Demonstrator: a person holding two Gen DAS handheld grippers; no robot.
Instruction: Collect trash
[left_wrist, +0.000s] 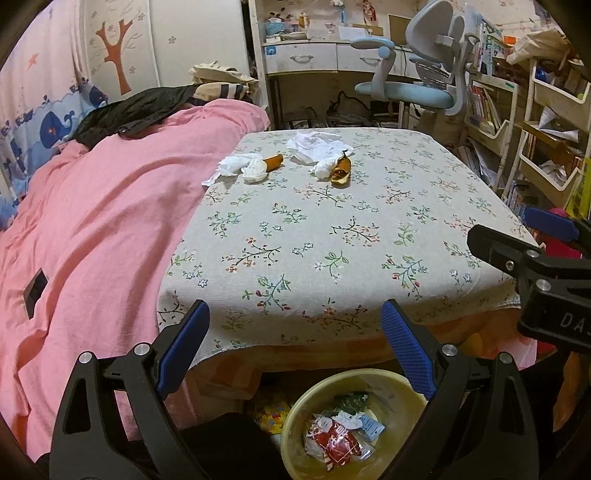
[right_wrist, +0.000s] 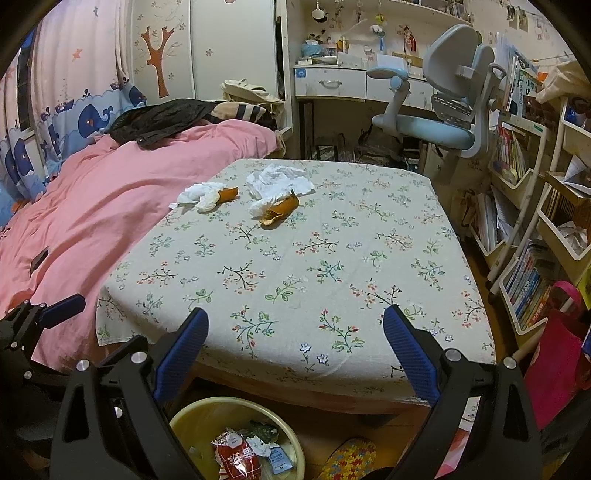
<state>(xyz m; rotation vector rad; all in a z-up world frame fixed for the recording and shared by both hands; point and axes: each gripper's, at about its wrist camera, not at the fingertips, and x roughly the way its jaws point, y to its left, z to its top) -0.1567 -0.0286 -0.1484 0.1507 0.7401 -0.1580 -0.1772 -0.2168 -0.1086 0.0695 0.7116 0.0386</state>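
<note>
On the far part of the floral tablecloth (left_wrist: 332, 236) (right_wrist: 295, 258) lies trash: a large crumpled white tissue (left_wrist: 314, 146) (right_wrist: 277, 181), an orange peel (left_wrist: 341, 173) (right_wrist: 280, 210) with a tissue wad against it, and a second peel (left_wrist: 274, 161) (right_wrist: 229, 194) beside more crumpled tissues (left_wrist: 240, 168) (right_wrist: 199, 195). A yellow bin (left_wrist: 321, 398) (right_wrist: 192, 417) with wrappers inside stands on the floor below the near table edge. My left gripper (left_wrist: 295, 325) is open and empty over the near edge. My right gripper (right_wrist: 295, 328) is open and empty, also at the near edge.
A bed with a pink cover (left_wrist: 92, 221) (right_wrist: 92, 192) adjoins the table's left side. A desk chair (left_wrist: 424, 85) (right_wrist: 443, 110) stands behind the table. Bookshelves (left_wrist: 535, 129) (right_wrist: 535, 221) line the right. A pink bag (right_wrist: 554, 350) sits on the floor at right.
</note>
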